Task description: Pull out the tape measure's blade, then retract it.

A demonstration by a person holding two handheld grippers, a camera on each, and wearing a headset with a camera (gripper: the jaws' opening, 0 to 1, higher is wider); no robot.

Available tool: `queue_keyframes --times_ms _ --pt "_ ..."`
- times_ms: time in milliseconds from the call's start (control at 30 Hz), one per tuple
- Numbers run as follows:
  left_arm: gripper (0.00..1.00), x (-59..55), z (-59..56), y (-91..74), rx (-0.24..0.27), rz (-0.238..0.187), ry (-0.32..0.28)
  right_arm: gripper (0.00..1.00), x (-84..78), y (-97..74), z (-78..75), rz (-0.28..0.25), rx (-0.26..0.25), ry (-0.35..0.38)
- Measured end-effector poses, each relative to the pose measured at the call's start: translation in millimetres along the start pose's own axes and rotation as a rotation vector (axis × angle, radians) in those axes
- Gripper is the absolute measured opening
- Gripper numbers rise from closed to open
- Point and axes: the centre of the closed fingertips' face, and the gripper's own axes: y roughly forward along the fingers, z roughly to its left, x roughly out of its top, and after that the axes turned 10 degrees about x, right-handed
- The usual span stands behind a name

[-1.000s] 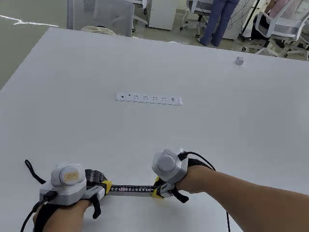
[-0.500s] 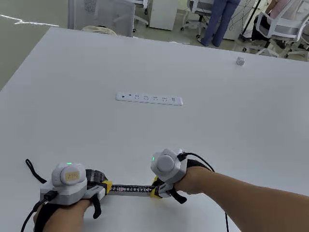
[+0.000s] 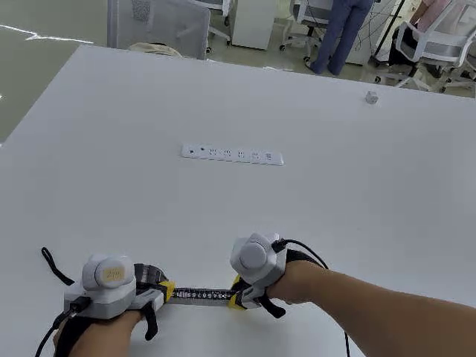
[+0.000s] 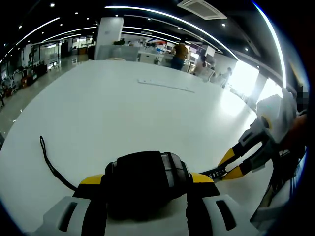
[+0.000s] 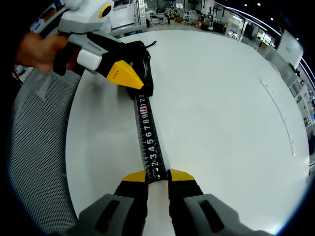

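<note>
Black tape case (image 4: 142, 184) clamped in left gripper (image 4: 147, 179). Its blade (image 5: 146, 129) runs straight from case to right gripper (image 5: 157, 175), jaws pinched on the tip. Axis lies gripper to gripper; retracting likely means right travelling toward case.

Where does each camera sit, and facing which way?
Head view: headset, facing down-forward over the table; both forearms show.
Left gripper view: left gripper, facing across the table; jaws clamp the tape case.
Right gripper view: on the right gripper, facing along the blade its jaws pinch, toward the case.
All share the blade.
</note>
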Motion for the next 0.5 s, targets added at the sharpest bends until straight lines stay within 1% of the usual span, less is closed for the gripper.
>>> queue_keyframes --times_ms 500 --pt "0.62 -0.1 0.1 0.3 -0.001 0.002 0.001 0.15 5.8 3.1 1.3 -0.003 0.003 -0.008"
